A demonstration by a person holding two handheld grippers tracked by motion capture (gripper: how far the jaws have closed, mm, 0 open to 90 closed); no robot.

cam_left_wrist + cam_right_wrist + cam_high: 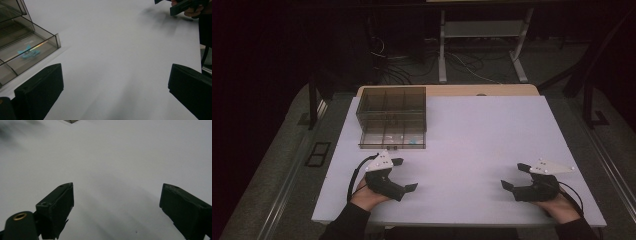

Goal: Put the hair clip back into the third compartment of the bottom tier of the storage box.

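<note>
A clear plastic compartment box (392, 117) stands at the table's back left, and its near corner (47, 40) appears in the left gripper view. A small blue piece (413, 141) lies in a front compartment (28, 53). My left gripper (405, 174) rests on the white table (482, 130) just in front of the box, open, with only bare table between its jaws (116, 82). My right gripper (514, 176) sits near the front right, open with nothing between its jaws (117, 200), pointing left. It also shows far off in the left gripper view (180, 6).
A wooden strip (447, 90) runs along the table's far edge. Behind it on the floor are a metal desk frame (482, 45) and loose cables (397, 70). A dark post (313, 102) stands left of the table. The box's corner (71, 121) shows in the right gripper view.
</note>
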